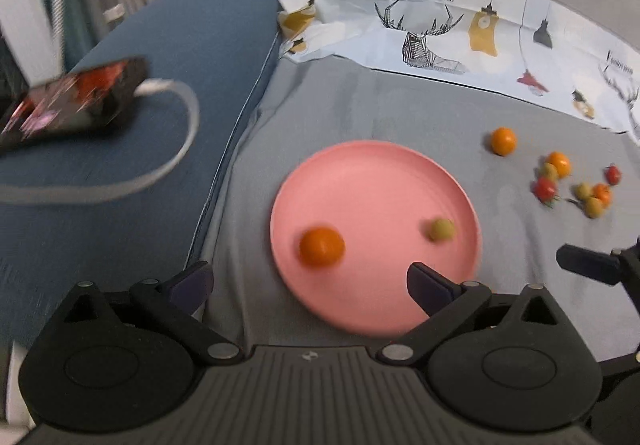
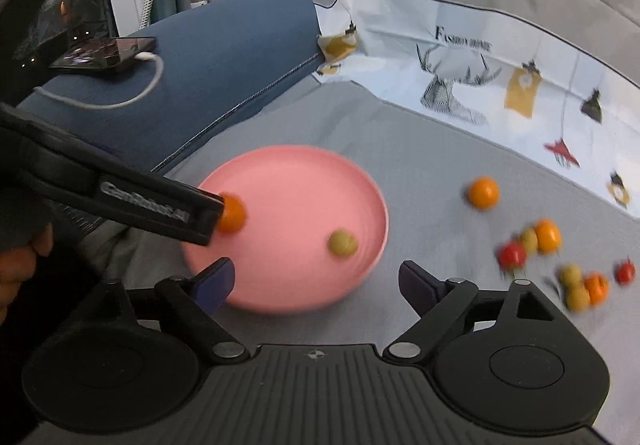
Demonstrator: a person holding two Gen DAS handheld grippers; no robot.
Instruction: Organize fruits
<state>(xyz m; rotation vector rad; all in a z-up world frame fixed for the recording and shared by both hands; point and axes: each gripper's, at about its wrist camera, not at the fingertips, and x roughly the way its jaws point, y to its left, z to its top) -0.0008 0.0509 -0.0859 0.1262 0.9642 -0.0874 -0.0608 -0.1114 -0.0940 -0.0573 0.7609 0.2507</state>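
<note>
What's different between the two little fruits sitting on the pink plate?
The orange fruit is bright orange; the green fruit is a dull yellow-green. The orange one looks larger than the green one. The orange one lies toward the plate's left side in the left tool's view, the green one toward its right edge. Both are small, round, loose on the plate, and held by neither tool.

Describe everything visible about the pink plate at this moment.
The pink plate is round, shallow and matte, plastic by its look, with a low raised rim. It lies flat on the grey sheet, beside the blue cushion. Two fruits lie on it, apart from each other: an orange fruit and a smaller yellow-green one. Neither gripper touches it. Its near edge is blurred.
</note>
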